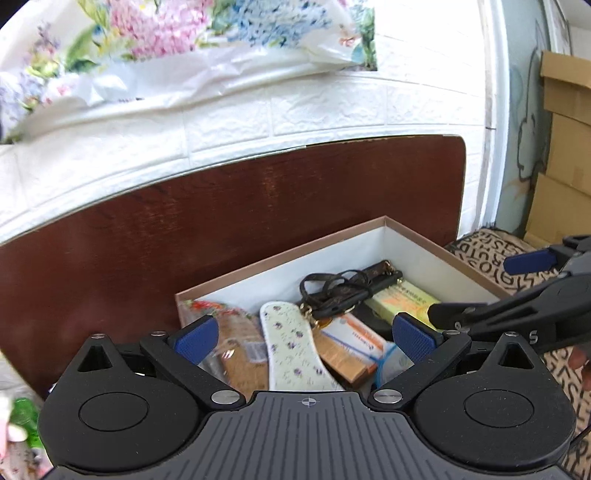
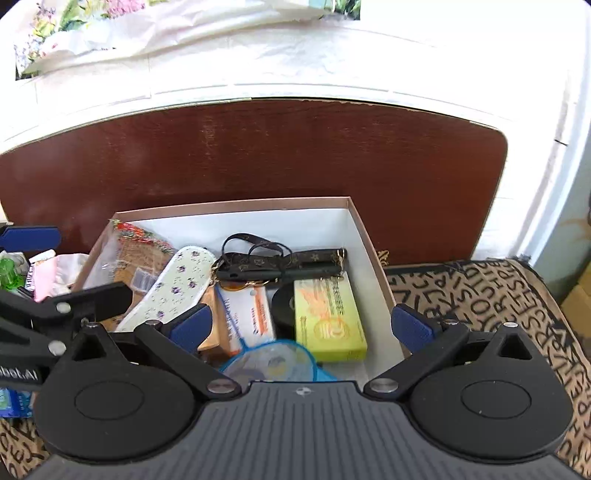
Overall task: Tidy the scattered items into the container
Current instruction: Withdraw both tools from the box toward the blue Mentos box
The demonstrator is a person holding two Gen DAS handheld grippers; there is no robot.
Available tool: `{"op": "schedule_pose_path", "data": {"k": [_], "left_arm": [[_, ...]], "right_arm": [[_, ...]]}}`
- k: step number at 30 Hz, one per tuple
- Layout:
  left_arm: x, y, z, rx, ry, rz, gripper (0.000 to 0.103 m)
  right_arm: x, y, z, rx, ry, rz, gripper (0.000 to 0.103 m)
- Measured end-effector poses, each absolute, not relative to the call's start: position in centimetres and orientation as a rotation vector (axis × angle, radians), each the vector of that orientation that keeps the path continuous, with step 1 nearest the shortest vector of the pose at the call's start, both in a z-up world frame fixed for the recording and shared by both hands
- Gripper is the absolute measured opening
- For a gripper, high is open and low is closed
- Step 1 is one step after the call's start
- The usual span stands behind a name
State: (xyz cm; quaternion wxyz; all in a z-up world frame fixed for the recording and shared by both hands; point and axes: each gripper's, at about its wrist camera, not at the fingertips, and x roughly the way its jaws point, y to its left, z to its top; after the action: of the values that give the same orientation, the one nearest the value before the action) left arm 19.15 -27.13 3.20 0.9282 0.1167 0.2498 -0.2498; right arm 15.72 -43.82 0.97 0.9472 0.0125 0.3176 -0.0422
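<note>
An open cardboard box (image 1: 280,256) with white inner walls (image 2: 236,206) stands against a dark wooden headboard. In it lie a floral insole (image 1: 295,343) (image 2: 173,284), a dark strap (image 1: 340,291) (image 2: 266,254), a yellow-green packet (image 2: 328,317) (image 1: 402,299), an orange-and-white packet (image 2: 247,314), a snack bag (image 1: 236,339) (image 2: 136,251) and a blue net (image 2: 273,360). My left gripper (image 1: 304,338) is open and empty above the box's near left. My right gripper (image 2: 306,328) is open and empty above the box's near right. Each gripper shows at the edge of the other's view.
A letter-patterned cloth (image 2: 498,302) covers the surface right of the box. Loose items, green and pink (image 2: 22,273), lie left of the box. A white brick-pattern wall (image 1: 295,110) and floral fabric (image 1: 184,33) are behind. Cardboard cartons (image 1: 565,147) stand far right.
</note>
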Motion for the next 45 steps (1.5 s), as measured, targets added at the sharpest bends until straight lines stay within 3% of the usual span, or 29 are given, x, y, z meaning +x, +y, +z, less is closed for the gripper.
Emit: {"op": "schedule_pose_path", "data": {"k": [18, 45], "left_arm": [[9.5, -19.9, 1.6, 0.114, 0.595, -0.472, 0.103], [3.3, -13.6, -1.5, 0.094, 0.671, -0.379, 0.103]], "right_arm": [[5.4, -38.0, 0.0, 0.026, 0.509, -0.126, 0.103], [-1.4, -32.8, -3.4, 0.121, 0.564, -0.156, 0.103]]}}
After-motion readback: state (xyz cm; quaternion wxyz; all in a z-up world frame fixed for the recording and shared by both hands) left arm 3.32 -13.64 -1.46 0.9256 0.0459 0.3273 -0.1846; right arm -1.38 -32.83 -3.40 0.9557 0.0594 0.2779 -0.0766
